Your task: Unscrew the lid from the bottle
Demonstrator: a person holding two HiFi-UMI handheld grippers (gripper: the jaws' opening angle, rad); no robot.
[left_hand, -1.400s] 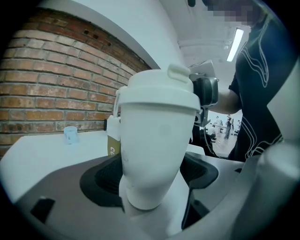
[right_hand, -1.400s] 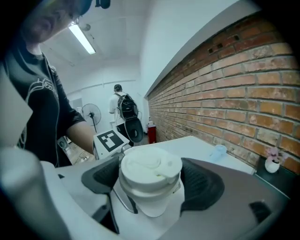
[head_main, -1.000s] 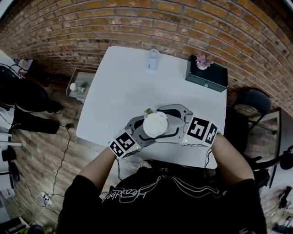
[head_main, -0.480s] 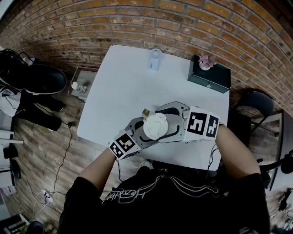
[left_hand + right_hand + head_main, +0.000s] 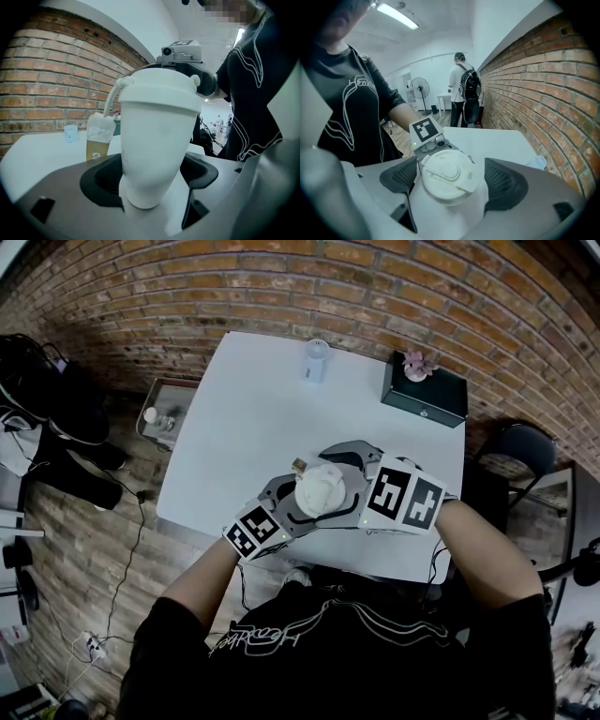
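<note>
Bottle (image 5: 152, 140): white plastic, matt, smooth-walled; its lid (image 5: 447, 176) the same white plastic, with moulded ridges on top; we note the left gripper (image 5: 149, 176) in grey matt plastic, its pads (image 5: 101, 180) dark and ribbed; table (image 5: 253, 418) top white, smooth, faint sheen; behind the table, wall (image 5: 375, 287) of rough brick; floor (image 5: 84, 549) left of the table, wood planks.

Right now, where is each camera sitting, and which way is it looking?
Head view: on the head, facing steeply down at the table; both forearms show.
Left gripper view: on the left tool, facing along jaws clamped on the bottle; torso shows.
Right gripper view: on the right tool, facing the lid between jaws that have just been opening; arm, chest show.
Shared: both gripper views see the bottle.
</note>
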